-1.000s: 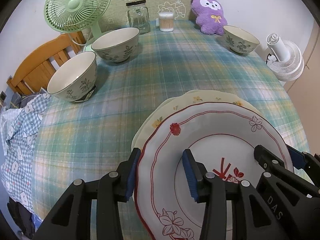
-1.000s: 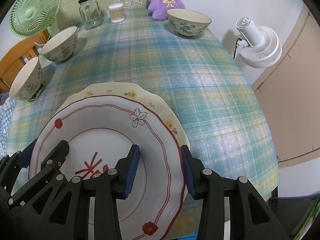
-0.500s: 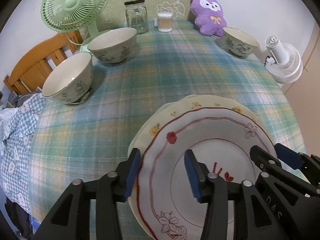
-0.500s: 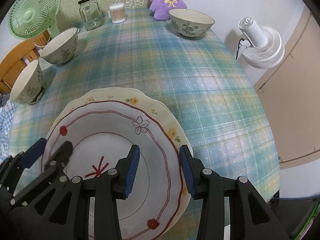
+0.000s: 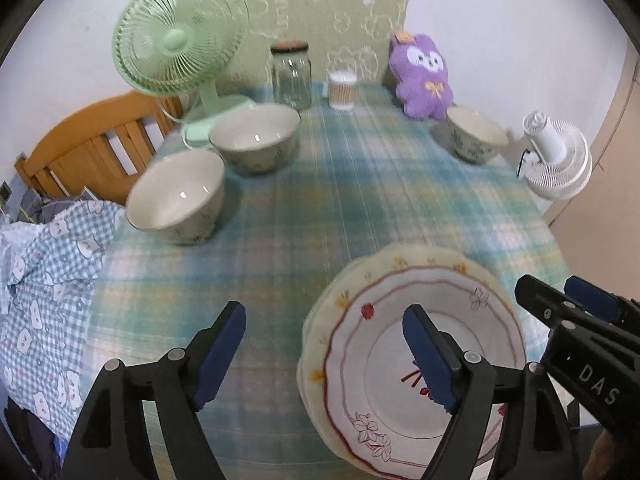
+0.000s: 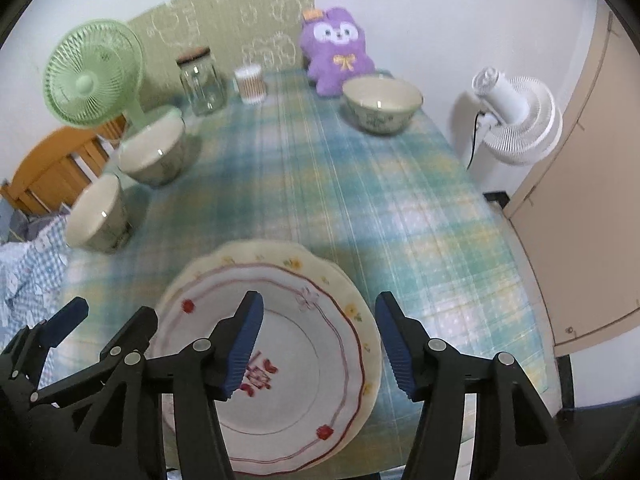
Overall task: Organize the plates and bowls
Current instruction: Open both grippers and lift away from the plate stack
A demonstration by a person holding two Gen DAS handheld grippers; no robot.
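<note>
Red-trimmed white plate [image 6: 304, 384] stacked on yellow-flowered cream plate [image 6: 360, 320], consolidating; left gripper [image 5: 324, 356], right gripper [image 6: 320, 340] both spread, gripping nothing.

1. Glossy glazed ceramic: red-rimmed plate [image 6: 296, 392], bowls at ten o'clock [image 5: 176, 196].
2. Woven plaid tablecloth [image 5: 360, 200], matt.
3. Clear glass jar [image 5: 291, 76].
4. Fuzzy plush toy [image 6: 338, 50].
5. Grippers' black bodies look like matt plastic.

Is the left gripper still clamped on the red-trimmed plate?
No. The left gripper is open, its fingers spread above the red-trimmed plate, which rests on the cream plate.
</note>
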